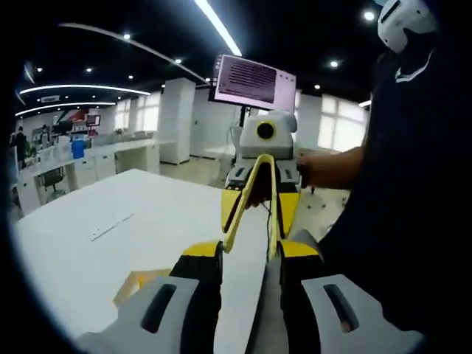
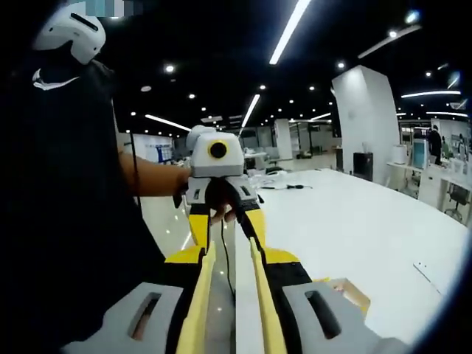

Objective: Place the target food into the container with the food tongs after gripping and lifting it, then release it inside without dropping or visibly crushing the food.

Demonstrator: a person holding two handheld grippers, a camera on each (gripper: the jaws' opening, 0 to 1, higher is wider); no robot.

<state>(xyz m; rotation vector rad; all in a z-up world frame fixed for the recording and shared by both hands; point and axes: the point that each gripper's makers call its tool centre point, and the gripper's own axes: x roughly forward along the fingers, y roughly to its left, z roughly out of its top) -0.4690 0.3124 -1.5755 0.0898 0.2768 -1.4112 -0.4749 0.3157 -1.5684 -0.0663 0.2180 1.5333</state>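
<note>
While the left gripper (image 1: 247, 265) and right gripper (image 2: 232, 295) each seemed shut tight on the yellow tongs (image 1: 237, 214) over the table (image 1: 110, 221), I could not tell where the food was; picking up had not begun; next, find the food and open the tongs over it.

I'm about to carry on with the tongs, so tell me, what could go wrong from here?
1. The tongs span the air between both grippers. I can't tell how firmly the right gripper or the left gripper holds them, so they might slip.
2. They hang by the table edge, so a drop might end on the floor rather than the top.
</note>
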